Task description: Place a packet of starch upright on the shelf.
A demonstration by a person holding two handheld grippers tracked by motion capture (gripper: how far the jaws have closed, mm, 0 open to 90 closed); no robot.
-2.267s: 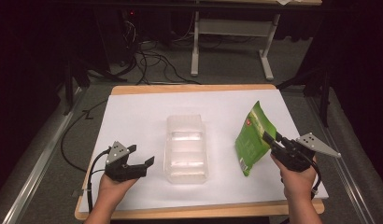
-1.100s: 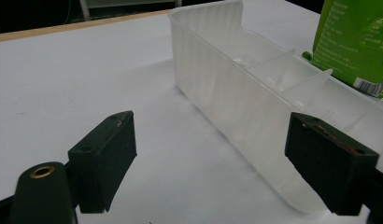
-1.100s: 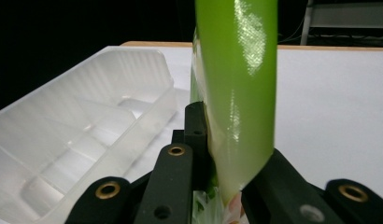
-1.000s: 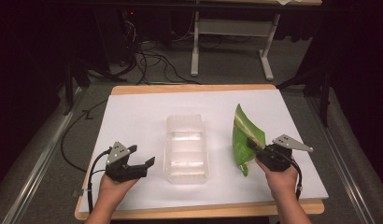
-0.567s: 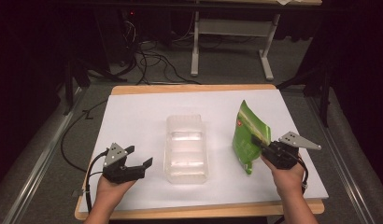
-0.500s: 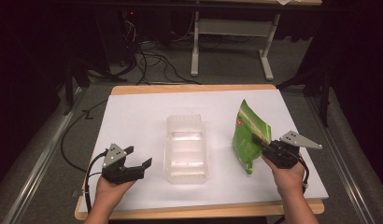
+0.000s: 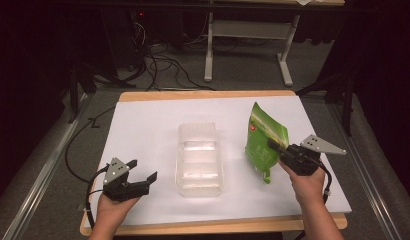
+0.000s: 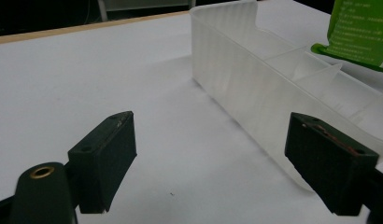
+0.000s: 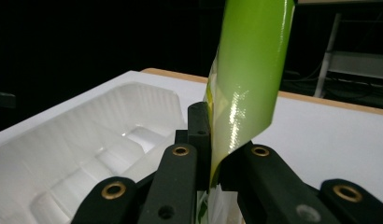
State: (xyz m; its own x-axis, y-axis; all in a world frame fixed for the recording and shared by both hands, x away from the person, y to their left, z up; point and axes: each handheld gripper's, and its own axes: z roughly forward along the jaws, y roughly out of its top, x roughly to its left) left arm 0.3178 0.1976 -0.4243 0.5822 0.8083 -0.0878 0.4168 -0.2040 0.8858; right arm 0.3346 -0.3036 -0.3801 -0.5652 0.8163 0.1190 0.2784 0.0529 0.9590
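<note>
Green pouch (image 7: 263, 140) pinched upright by right gripper (image 7: 279, 150); print illegible.

The green pouch (image 7: 264, 142), clamped in the right tongs (image 7: 274, 147), has been lifted off the desk (image 7: 143, 125) and stood nearly upright, where earlier it lay tilted against the surface. It has also travelled a little toward the clear tray (image 7: 199, 160), and the right hand (image 7: 308, 182) has drawn inward with it. The left tongs (image 7: 143, 172) have dipped very slightly toward the desk's near edge.
</note>
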